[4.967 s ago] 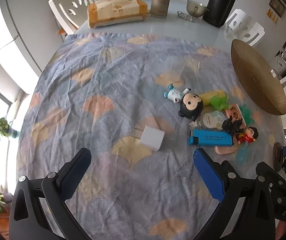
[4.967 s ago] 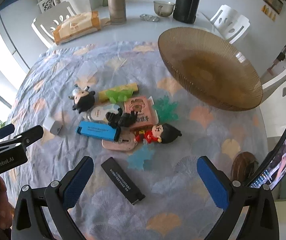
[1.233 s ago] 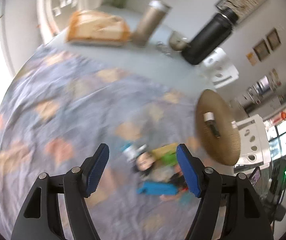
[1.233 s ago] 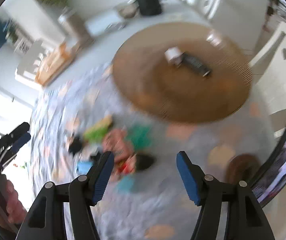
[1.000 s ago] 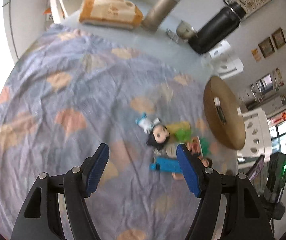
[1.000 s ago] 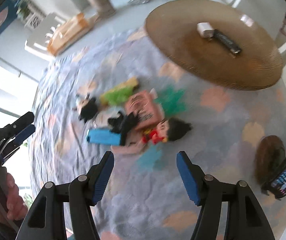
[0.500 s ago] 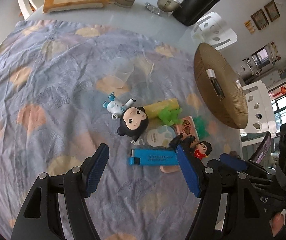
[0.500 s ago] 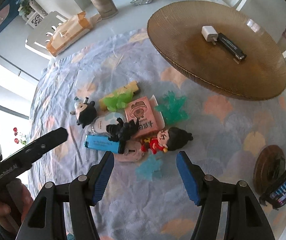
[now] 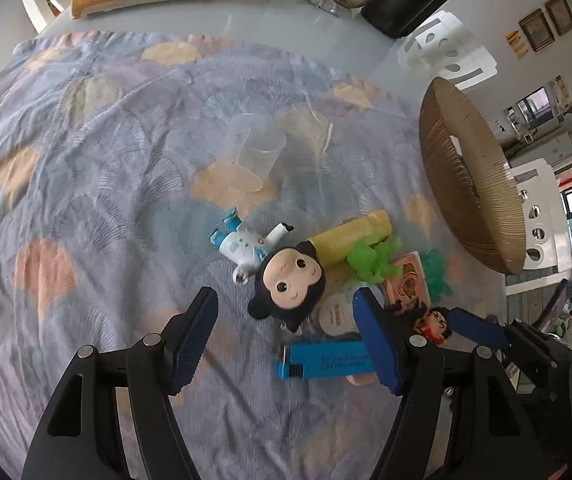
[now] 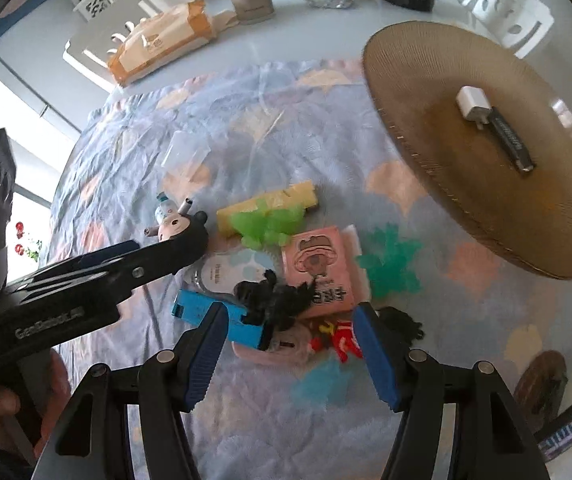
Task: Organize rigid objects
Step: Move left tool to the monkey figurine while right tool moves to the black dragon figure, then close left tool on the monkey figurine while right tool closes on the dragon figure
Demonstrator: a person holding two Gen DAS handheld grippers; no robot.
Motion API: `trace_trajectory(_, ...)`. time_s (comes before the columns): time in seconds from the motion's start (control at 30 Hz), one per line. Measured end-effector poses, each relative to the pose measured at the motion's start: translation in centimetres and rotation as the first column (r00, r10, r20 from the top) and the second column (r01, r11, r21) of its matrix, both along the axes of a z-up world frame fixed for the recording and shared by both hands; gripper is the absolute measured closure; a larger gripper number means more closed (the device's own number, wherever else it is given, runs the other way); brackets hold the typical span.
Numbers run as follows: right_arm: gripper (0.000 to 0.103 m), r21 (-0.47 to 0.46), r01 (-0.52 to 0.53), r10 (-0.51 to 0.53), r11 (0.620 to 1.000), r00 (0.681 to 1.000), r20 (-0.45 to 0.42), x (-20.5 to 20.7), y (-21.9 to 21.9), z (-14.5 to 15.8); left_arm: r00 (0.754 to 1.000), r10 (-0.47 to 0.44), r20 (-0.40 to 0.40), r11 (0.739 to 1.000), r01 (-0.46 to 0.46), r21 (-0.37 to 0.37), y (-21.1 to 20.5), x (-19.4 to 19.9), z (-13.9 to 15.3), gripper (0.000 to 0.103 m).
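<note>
Showing only rightward: charger [image 10: 473,106] in bowl [image 10: 426,80]

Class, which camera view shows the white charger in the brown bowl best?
The right wrist view: the white charger lies fully visible inside the brown bowl. The left wrist view sees that bowl edge-on, so only a white sliver shows.

Your left wrist camera looks down and forward over the tablecloth [image 9: 85,152] from its near edge, close above the monkey figure [image 9: 290,280]. Your right wrist camera sits further toward the right edge, equally close, facing the far edge. Both views share the toy cluster, the blue box [image 9: 322,360] [image 10: 217,316] and the brown bowl [image 9: 482,200] [image 10: 446,120].
</note>
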State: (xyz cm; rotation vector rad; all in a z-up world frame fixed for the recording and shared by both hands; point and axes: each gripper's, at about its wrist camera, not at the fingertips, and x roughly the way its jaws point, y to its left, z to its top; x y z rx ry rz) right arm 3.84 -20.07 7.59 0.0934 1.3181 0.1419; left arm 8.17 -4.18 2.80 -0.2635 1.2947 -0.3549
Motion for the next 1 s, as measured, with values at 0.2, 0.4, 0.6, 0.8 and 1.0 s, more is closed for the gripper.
trace_trajectory(0.2,0.04,-0.05,-0.033,0.033,0.998,0.999,-0.002,0.5,1.0,-1.1,1.0,-0.013,0.007,1.0,0.013,0.023,-1.2,0.4,-0.7,0.041)
trace_trajectory(0.4,0.062,-0.064,-0.058,0.058,0.996,0.998,0.0,0.6,1.7,-1.5,1.0,-0.015,0.018,1.0,0.015,0.001,-1.1,0.1,-1.1,0.066)
trace_trajectory(0.6,0.063,-0.037,-0.052,0.054,0.998,0.998,0.044,-0.3,1.3,-0.6,0.999,0.011,0.043,0.999,-0.009,-0.043,0.5,-1.5,-0.4,0.066)
trace_trajectory(0.8,0.063,0.002,-0.068,0.067,0.998,0.994,0.091,-1.9,1.4,1.7,0.996,0.04,0.08,0.999,-0.038,-0.034,2.9,-3.5,1.3,0.066)
trace_trajectory(1.0,0.063,0.061,-0.217,0.215,0.974,0.976,0.027,-5.0,3.7,0.7,0.992,0.074,0.1,0.997,-0.073,-0.023,4.7,-4.8,2.4,0.066)
